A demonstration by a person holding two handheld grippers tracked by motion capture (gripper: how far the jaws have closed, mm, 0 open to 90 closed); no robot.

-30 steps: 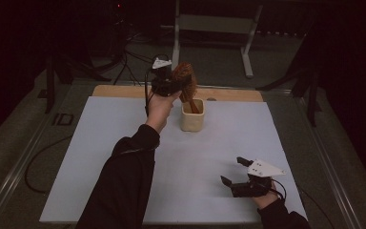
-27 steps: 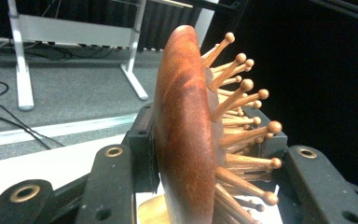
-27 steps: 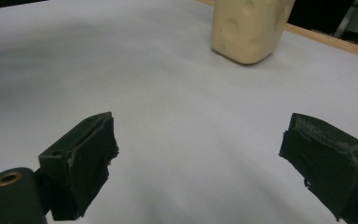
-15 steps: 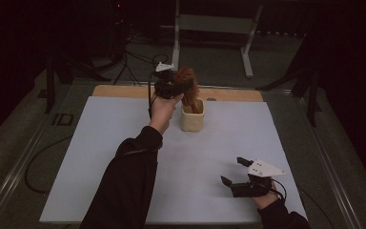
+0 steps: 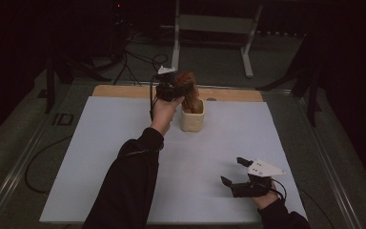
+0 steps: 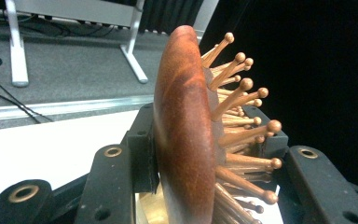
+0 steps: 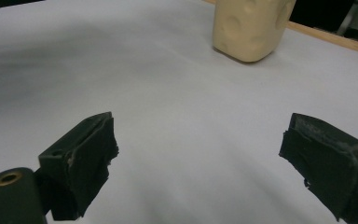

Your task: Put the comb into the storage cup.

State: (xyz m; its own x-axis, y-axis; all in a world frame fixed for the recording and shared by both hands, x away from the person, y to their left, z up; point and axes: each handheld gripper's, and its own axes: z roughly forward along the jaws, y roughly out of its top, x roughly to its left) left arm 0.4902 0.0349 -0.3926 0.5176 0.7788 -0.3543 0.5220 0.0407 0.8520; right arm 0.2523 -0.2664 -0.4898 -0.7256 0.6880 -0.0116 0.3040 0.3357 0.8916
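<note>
A dim room surrounds a table [image 5: 100, 157] covered by a pale sheet, with a strip of bare wood [image 5: 124, 90] showing along its far edge. Beyond it, a grey carpeted floor [image 5: 209, 57] carries a tangle of black cables [image 5: 133, 57] at the left and a light metal frame [image 5: 214, 28] on two legs at the centre. Dark stands [image 5: 310, 81] rise at the right and another [image 5: 52, 71] at the left. The back and sides fall away into blackness, with a small red light [image 5: 119, 5] glowing near the top. A metal rail [image 5: 19, 167] runs along the table's left side.
</note>
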